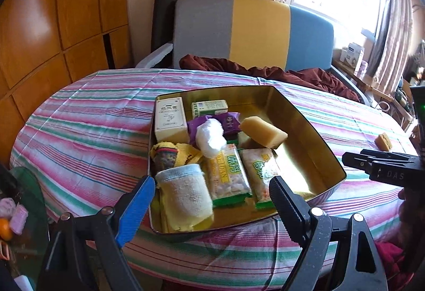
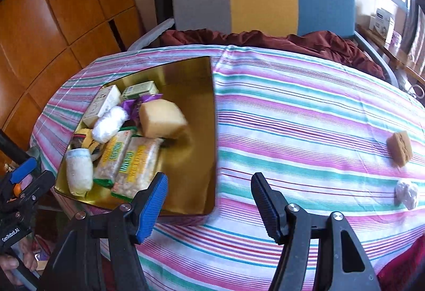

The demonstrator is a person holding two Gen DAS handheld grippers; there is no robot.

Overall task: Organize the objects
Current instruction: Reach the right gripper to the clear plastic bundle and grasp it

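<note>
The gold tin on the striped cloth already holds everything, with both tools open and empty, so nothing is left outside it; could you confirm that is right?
Not quite. The gold tin does not hold everything: a sponge block and a small white wrapped bundle lie outside it on the striped cloth, as the right wrist view shows. The left tool and right tool are indeed open and empty.

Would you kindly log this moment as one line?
gold tin: holds sponge, snack packs | tablecloth: sponge piece, plastic ball | both jaws open, empty

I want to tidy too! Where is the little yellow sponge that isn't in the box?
The yellow sponge lies on the striped tablecloth at the right wrist view's right edge, just above the white wad, far from the gold tin.
</note>
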